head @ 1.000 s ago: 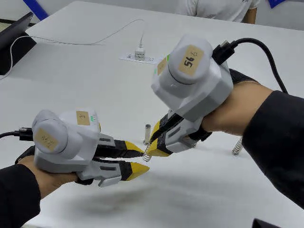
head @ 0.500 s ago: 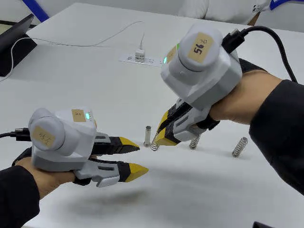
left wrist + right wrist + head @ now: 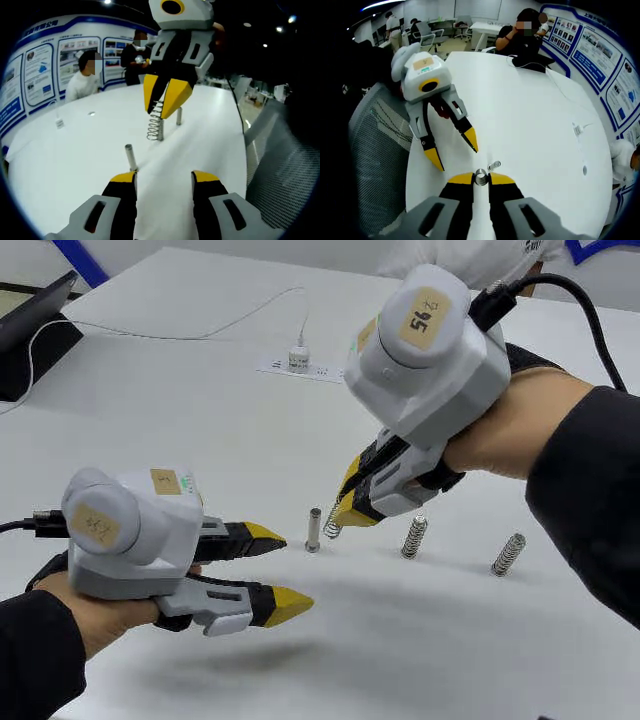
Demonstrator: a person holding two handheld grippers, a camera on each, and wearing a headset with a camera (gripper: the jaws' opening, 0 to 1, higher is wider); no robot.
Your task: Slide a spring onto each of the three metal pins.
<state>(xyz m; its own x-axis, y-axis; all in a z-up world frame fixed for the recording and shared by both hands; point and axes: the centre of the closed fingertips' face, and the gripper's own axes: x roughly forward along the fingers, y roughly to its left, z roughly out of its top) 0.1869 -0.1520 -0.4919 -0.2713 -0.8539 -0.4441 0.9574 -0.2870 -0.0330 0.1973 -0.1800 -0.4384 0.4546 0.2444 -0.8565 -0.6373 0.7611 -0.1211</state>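
Our right gripper [image 3: 342, 518] pinches a small coiled steel spring [image 3: 331, 530] just beside the short upright metal pin [image 3: 313, 528] (on the white table [image 3: 200, 420]); our left gripper [image 3: 288, 572] has its fingers spread.

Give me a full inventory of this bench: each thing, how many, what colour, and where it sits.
white table: one, white, under everything.
bare metal pin: one, silver, upright mid-table.
held coil spring: one, silver, clamped just right of the pin.
standing coil springs: two, silver, on the table further right.
white plug with cable: one, white, far middle.
black device: one, black, left edge.
person in a white top: one, far side.
left gripper: one, grey with yellow tips, open, low left.
right gripper: one, same colours, shut on the held coil spring.
black sleeves: two, bottom corners.
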